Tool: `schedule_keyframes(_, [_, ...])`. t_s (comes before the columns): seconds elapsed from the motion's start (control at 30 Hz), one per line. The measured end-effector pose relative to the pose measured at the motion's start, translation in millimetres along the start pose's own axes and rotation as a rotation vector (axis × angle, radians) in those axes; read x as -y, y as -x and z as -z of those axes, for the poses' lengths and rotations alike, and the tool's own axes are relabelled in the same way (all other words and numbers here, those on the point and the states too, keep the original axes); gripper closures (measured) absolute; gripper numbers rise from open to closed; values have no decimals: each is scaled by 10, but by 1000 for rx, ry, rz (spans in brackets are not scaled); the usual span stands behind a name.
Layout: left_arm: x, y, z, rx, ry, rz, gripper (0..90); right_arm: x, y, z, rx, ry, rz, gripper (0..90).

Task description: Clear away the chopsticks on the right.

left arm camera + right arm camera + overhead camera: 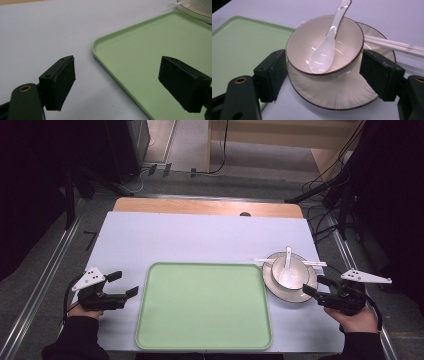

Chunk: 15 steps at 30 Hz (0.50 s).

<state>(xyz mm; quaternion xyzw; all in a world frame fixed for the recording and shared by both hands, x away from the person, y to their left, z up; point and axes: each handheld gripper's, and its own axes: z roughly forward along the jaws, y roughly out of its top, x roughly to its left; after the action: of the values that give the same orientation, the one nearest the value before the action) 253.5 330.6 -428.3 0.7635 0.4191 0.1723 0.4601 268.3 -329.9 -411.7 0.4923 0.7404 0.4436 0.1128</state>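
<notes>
A white bowl (295, 268) (302, 42) with a dark rim stands on a white plate (287, 298) (332, 95), right of the green tray (205, 305) (242, 37). A white spoon (288, 265) (324, 50) lies in the bowl with its handle pointing away. White chopsticks (315, 264) (392, 45) rest across the plate's far edge. My right gripper (313, 285) (325, 72) is open at the plate's right rim, and the bowl sits just ahead, framed between its jaws. My left gripper (126, 283) (117, 82) is open and holds nothing, low over the table at the tray's (150, 50) left edge.
A white sheet (200, 235) covers the table, with a wooden strip (200, 206) along the far edge. Cables and stand legs lie on the floor beyond and to the right of the table.
</notes>
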Motion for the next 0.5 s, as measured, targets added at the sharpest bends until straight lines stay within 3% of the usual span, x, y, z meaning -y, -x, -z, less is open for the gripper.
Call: schedule_keyframes(0.5, [2,0,-9,-1,-9,-7,138,-102,349,-93,141,14,-87,323])
